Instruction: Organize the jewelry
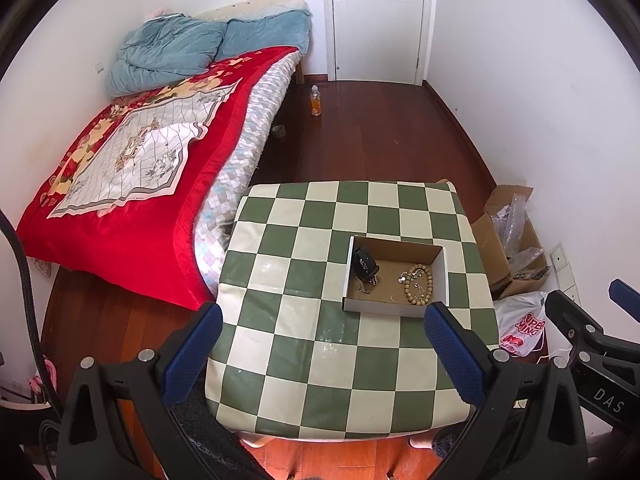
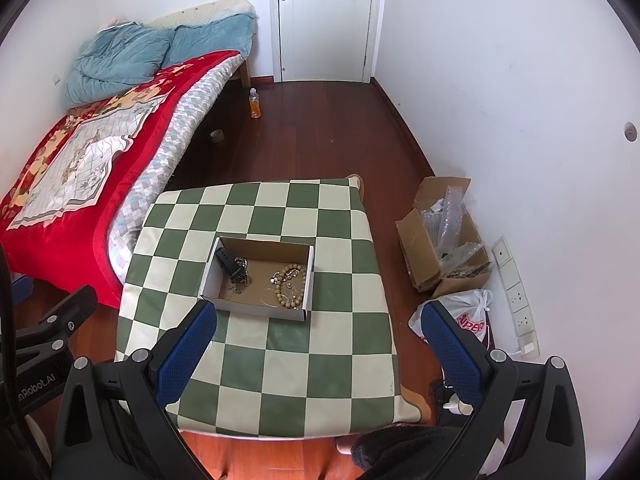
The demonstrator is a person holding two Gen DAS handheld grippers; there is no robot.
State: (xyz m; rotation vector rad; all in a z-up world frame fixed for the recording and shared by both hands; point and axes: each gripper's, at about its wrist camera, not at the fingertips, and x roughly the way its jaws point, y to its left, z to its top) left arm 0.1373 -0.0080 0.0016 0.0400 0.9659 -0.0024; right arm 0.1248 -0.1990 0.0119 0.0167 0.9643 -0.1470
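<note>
A bed [image 1: 132, 168] under a red blanket [image 1: 120, 240] fills the nine-to-eleven o'clock side of both views. A green-and-cream checkered table [image 1: 304, 344] sits at centre. On it, toward one o'clock in the left view, rests a shallow cardboard box [image 1: 438, 280]. Inside, a black watch [image 1: 365, 264] lies at the box's ten o'clock corner, a wooden bead bracelet [image 1: 424, 284] at four o'clock, thin chains [image 2: 240, 276] between. The left gripper [image 1: 322, 352] and right gripper [image 2: 318, 348] hover at six o'clock, jaws spread wide, empty.
</note>
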